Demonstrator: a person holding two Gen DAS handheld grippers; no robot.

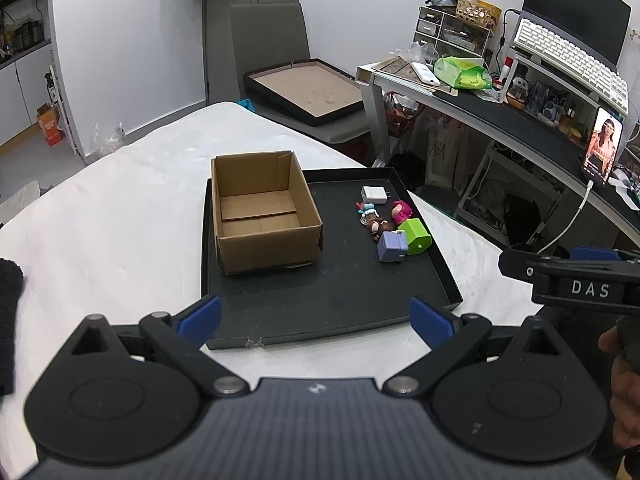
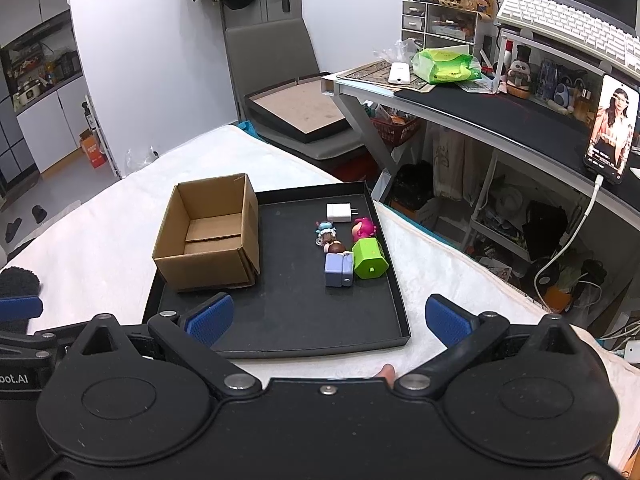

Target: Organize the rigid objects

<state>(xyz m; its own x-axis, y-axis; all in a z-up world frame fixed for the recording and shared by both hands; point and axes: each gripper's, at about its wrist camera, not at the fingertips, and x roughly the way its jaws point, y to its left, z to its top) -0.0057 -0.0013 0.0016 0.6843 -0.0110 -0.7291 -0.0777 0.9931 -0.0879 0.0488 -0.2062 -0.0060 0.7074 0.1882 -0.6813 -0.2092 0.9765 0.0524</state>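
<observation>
A black tray (image 1: 340, 312) (image 2: 304, 320) lies on the white bed. An open, empty cardboard box (image 1: 264, 212) (image 2: 208, 232) stands on its left part. On its right part lie a white charger (image 1: 375, 194) (image 2: 340, 212), a small blue-hatted figurine (image 1: 367, 212) (image 2: 325, 229), a brown figurine (image 1: 380, 225) (image 2: 334, 246), a pink figurine (image 1: 401, 210) (image 2: 363, 228), a green block (image 1: 417, 236) (image 2: 369, 258) and a purple block (image 1: 392, 246) (image 2: 338, 269). My left gripper (image 1: 316, 320) is open at the tray's near edge. My right gripper (image 2: 328, 320) is open, also at the near edge.
A desk (image 2: 500, 116) with a phone (image 2: 610, 128), keyboard and clutter stands to the right. A grey chair (image 2: 280, 80) with a flat black box lid (image 2: 296, 112) stands behind the bed. The right gripper's body (image 1: 580, 280) shows at the right of the left view.
</observation>
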